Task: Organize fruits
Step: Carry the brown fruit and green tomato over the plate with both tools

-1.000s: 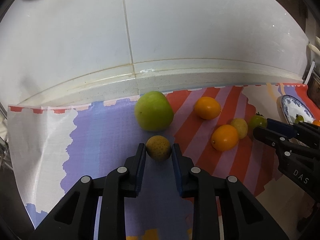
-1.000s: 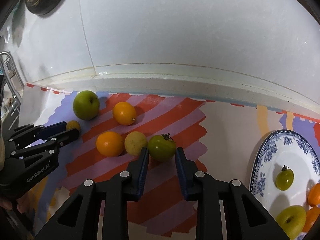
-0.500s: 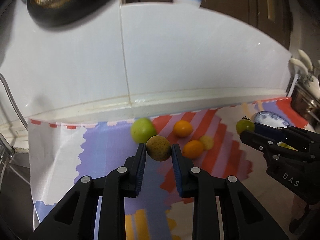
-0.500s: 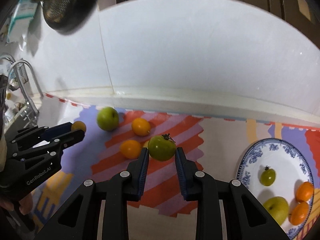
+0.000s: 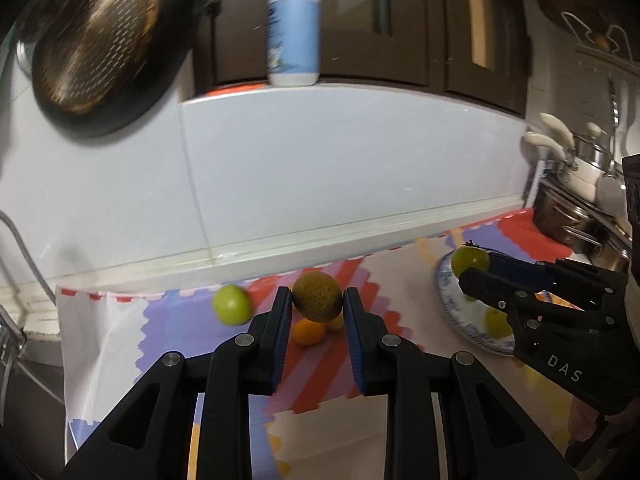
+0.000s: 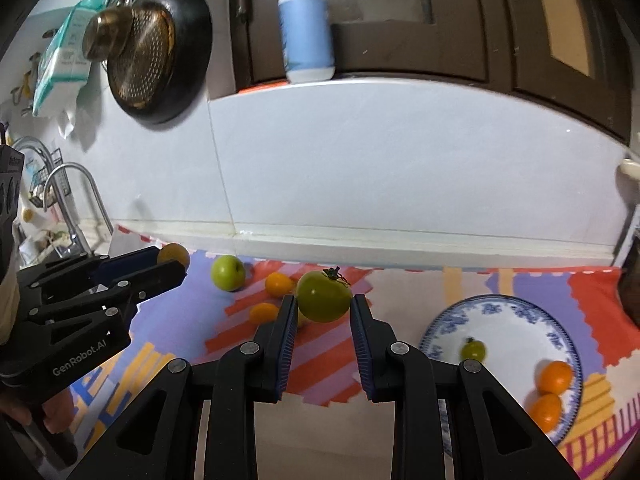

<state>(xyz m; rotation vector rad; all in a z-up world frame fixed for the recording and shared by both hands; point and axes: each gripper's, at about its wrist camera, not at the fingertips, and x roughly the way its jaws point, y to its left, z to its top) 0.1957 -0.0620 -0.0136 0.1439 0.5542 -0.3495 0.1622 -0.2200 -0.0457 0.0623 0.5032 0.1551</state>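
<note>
The "GenRobot.AI" left claw (image 5: 317, 307) pinches a speckled fruit (image 5: 317, 297); the "DAS" right claw (image 6: 323, 309) pinches a green tomato (image 6: 323, 297).

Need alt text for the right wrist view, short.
Right gripper holds a green tomato in its jaws above a striped mat. A blue-patterned plate with fruit lies right; left gripper, holding a yellow-brown fruit, shows at left.

The wall tiles (image 6: 400, 168) look glossy and smooth. The printed mat (image 6: 460, 292) appears matt, like woven plastic. The plate (image 6: 516, 312) is glazed ceramic with a sheen. The green tomato (image 6: 323, 297) has shiny skin; the speckled fruit (image 5: 317, 297) looks dull and rough. The fingers (image 5: 280, 336) are matt black plastic.
</note>
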